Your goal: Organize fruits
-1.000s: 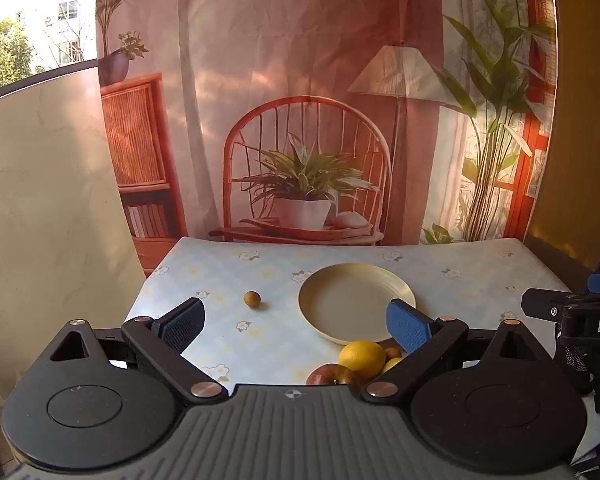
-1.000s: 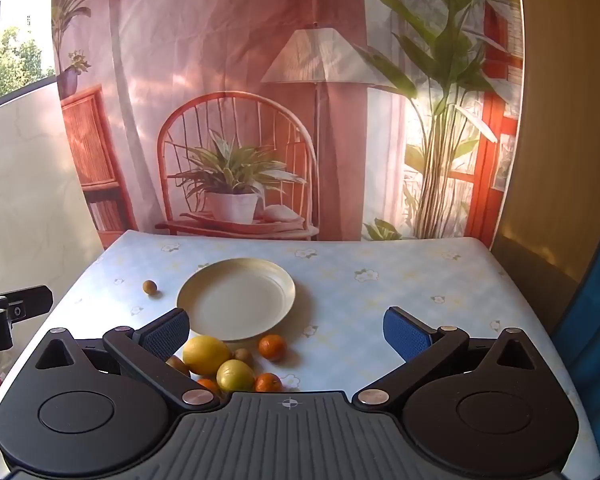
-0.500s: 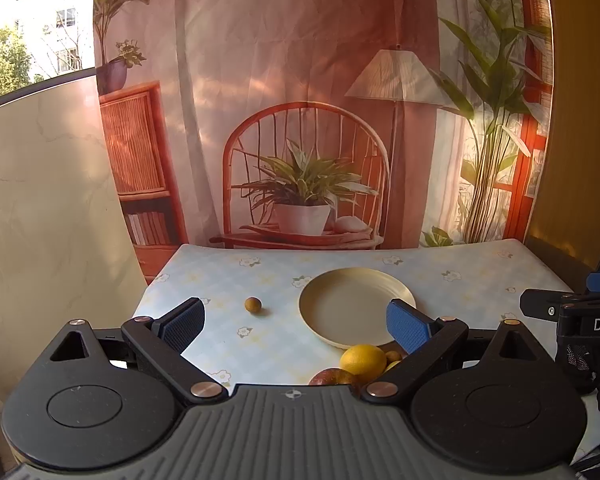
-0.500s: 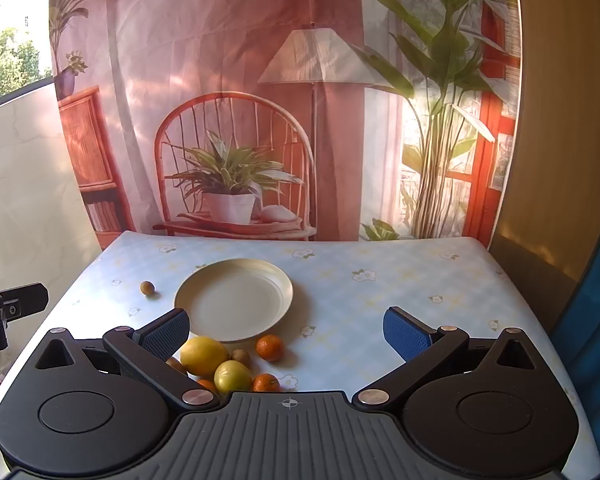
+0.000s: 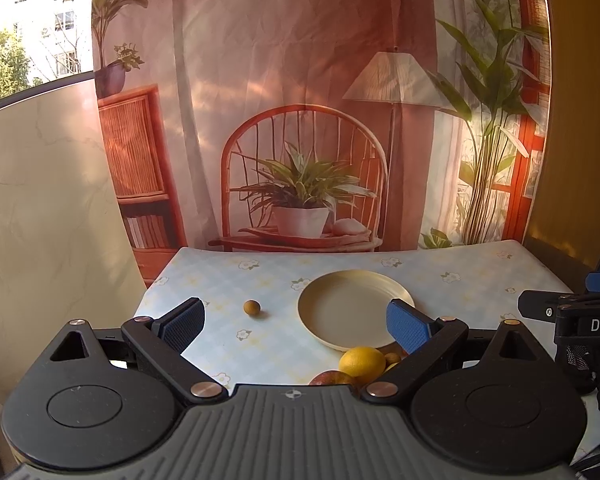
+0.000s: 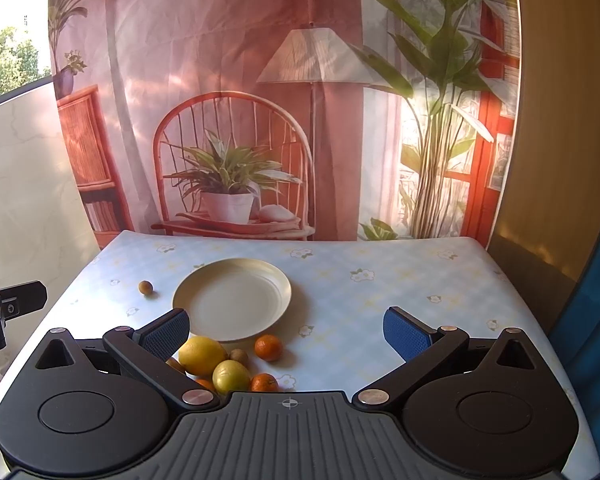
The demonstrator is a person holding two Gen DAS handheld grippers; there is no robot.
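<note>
Left gripper (image 5: 294,322) level above table (image 5: 228,344) edge, fingers spread, empty. Right gripper (image 6: 286,330) same pose, spread, empty. Plate (image 6: 232,300) frame centre, bare. Lemon (image 6: 202,355), oranges (image 6: 268,347) clustered below plate, lower centre. Small brown fruit (image 6: 145,287) alone, left of plate.

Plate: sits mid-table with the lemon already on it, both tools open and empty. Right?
Not quite. In the right wrist view the plate is empty; the lemon lies on the table just off its near rim. Both tools, left and right, are open and empty.
</note>
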